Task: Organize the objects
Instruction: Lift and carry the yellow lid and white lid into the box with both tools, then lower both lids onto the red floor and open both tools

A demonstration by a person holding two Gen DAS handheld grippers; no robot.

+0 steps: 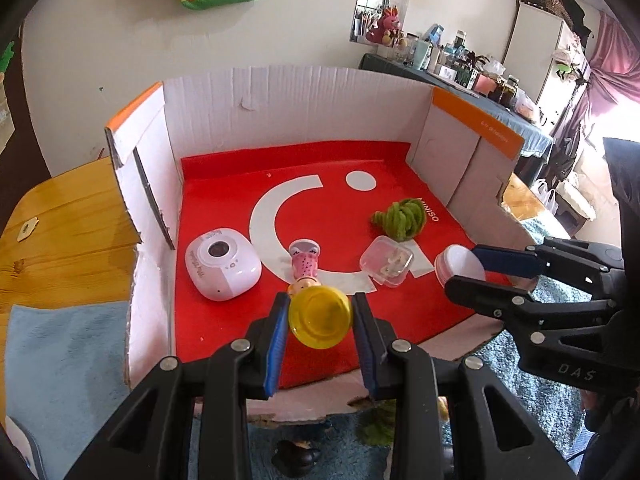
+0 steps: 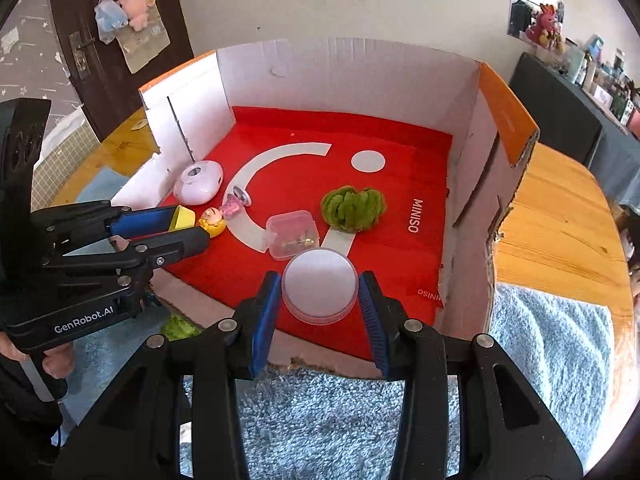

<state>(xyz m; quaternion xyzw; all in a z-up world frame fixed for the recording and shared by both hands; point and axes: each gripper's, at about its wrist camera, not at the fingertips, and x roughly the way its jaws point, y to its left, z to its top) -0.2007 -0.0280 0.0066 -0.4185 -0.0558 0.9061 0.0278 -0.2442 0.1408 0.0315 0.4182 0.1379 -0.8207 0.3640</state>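
My left gripper [image 1: 320, 318] is shut on a small yellow round cup [image 1: 320, 317], held over the front of the red-floored cardboard box [image 1: 280, 96]. My right gripper [image 2: 319, 290] is shut on a white-lidded round jar [image 2: 319, 283], also above the box's front edge. The right gripper [image 1: 466, 268] and its jar [image 1: 460, 263] show at the right of the left wrist view. The left gripper [image 2: 192, 224] and the yellow cup [image 2: 182, 218] show at the left of the right wrist view. Inside the box lie a white round camera [image 1: 222, 264], a pink doll [image 1: 306, 266], a clear plastic case [image 1: 386, 261] and green fuzzy yarn [image 1: 400, 218].
The box stands on a wooden table [image 1: 68, 216] with tall white walls at back and sides; its front is low. A blue fluffy mat [image 2: 344, 420] lies before it, with a green scrap [image 2: 178, 328] and a dark object [image 1: 296, 456] on it. A person's hand [image 2: 56, 360] holds the left gripper.
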